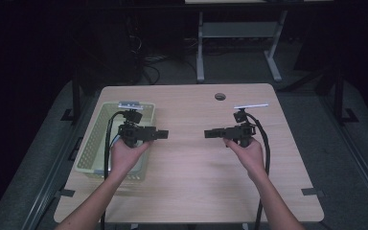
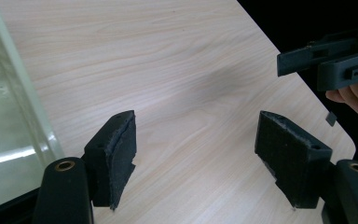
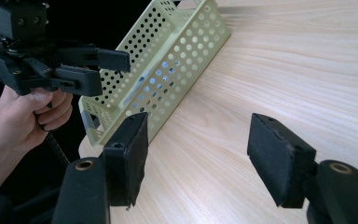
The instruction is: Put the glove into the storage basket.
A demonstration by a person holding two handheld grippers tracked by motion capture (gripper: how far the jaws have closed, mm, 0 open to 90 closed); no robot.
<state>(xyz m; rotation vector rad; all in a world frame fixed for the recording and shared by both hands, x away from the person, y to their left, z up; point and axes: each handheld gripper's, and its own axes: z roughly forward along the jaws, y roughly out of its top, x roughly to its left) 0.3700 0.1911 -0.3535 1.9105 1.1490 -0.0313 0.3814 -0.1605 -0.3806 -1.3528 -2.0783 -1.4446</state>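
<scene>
Over the middle of the wooden table (image 1: pixel 191 182), two hand-held black grippers point at each other. My left gripper (image 1: pixel 165 134) is held above the right edge of a pale green perforated basket (image 1: pixel 96 139), its jaws aimed right. Facing it from a short gap away is my right gripper (image 1: pixel 207 133). In the left gripper view, my left gripper (image 2: pixel 196 149) stands open with bare wood between its pads. My right gripper (image 3: pixel 198 154) is open too, nothing between its pads. Each view shows the other gripper farther off: the right gripper (image 2: pixel 303 70) and the left gripper (image 3: pixel 114 72).
The basket (image 3: pixel 168 60) lies along the table's left side; its wall (image 2: pixel 9 121) stands close beside my left jaws. A round cable hole (image 1: pixel 220 96) sits near the far edge. Beyond the table is a dark floor with a desk frame (image 1: pixel 201 48).
</scene>
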